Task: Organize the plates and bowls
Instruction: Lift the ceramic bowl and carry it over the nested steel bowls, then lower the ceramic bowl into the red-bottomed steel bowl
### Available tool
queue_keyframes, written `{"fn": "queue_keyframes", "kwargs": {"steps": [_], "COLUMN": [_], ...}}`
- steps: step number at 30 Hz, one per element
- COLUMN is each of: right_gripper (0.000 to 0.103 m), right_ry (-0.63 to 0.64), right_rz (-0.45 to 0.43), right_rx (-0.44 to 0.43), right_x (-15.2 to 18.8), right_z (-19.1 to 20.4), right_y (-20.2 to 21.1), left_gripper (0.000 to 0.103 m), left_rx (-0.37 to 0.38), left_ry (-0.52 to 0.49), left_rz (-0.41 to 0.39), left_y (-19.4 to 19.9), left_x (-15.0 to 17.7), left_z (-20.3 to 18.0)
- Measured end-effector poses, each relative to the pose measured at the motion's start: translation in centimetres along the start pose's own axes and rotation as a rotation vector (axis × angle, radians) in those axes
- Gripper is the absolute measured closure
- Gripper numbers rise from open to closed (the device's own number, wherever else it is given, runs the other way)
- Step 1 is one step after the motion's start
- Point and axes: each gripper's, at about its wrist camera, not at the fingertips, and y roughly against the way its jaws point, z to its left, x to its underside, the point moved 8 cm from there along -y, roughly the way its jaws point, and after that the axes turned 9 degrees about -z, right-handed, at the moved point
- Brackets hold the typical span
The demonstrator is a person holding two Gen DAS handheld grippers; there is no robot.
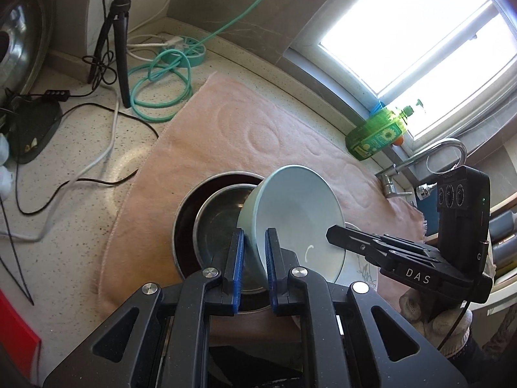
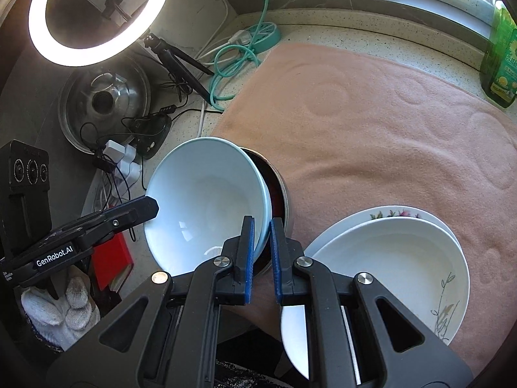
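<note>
Pale-blue bowl (image 1: 290, 213) pinched at opposite rims by my left gripper (image 1: 253, 265) and right gripper (image 2: 261, 252); next, lower into steel bowl (image 1: 219, 223) at 9 o'clock.

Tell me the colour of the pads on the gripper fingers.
Blue pads on black fingers, clearest in the right wrist view.

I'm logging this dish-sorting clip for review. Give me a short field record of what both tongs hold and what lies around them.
held item: pale blue bowl, tilted
left tongs: shut on the bowl's rim
right tongs: shut on the opposite rim
below bowl: nested metal bowls on pink towel
beside: stacked white plates on the towel
background: green soap bottle, ring light
</note>
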Motion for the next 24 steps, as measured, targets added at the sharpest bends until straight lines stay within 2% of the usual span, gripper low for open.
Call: {"fn": "queue_keyframes", "kwargs": {"steps": [8,24], "right_gripper": [0.093,0.092], "right_ry": [-0.005,0.002], "right_rz": [0.030,0.063], "right_rx": [0.006,0.019], "right_x": [0.4,0.7], "right_z": [0.4,0.6], "right_y": [-1.5,-2.9], "left_gripper": [0.092,0.092], "left_rx": [-0.011,-0.019], "left_ry": [0.027,0.043], "left_rz": [0.034,0.073], "left_y": [-0.8,-1.8], "left_x": [0.6,1.0], "left_z": [2.0,3.4]}}
